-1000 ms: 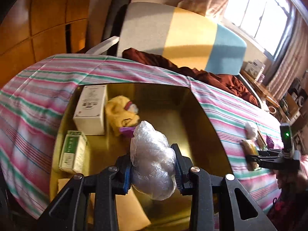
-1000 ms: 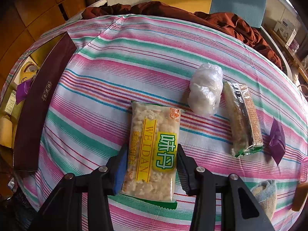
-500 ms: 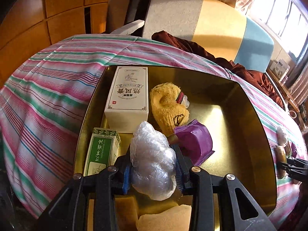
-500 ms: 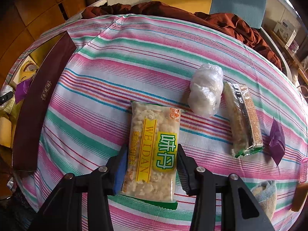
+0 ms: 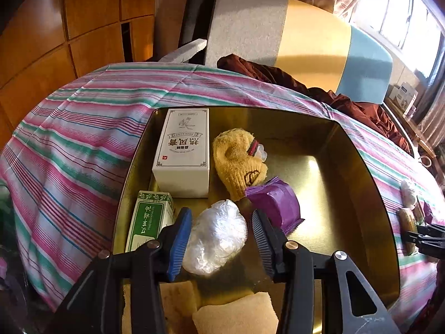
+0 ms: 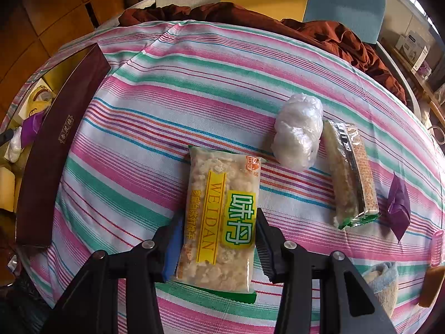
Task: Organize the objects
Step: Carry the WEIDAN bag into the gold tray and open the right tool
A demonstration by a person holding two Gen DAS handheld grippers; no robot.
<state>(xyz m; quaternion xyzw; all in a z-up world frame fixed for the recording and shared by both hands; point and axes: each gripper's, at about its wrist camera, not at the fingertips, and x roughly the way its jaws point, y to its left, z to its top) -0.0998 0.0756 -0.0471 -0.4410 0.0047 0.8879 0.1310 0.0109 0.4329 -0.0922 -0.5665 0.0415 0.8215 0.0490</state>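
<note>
Left wrist view: what I see along my left tool (image 5: 221, 232).
Left tool: jaws opening; the clear plastic bundle (image 5: 215, 238) lies between them, the right pad already clear of it, the left pad just beside it.
Bundle's place: low in the gold tin (image 5: 358, 167), between the green carton (image 5: 147, 218) and the purple packet (image 5: 275, 204).
Already stowed: a white box (image 5: 183, 150), a yellow knitted piece (image 5: 239, 161), the carton, the packet, and tan sponge-like blocks (image 5: 236, 316) at the near edge.
Progress, as I judge it: about half the items are in the tin.

Right wrist view: what I see along my right tool (image 6: 218, 247).
Right tool: narrow, closed on the Weidan snack bag (image 6: 219, 220), which lies flat on the cloth.
Still outside: a second plastic bundle (image 6: 299, 132), a long wafer packet (image 6: 350, 174) touching it, a purple wrapper (image 6: 399, 204), and small items at the right rim that I cannot identify.
Surface: striped pink, green and white cloth (image 6: 194, 83); whether a bed or tabletop lies beneath, I cannot tell.
Room: a grey, yellow and blue cushion (image 5: 292, 36), a brown garment (image 6: 319, 30), wood panelling, a sunlit window.
</note>
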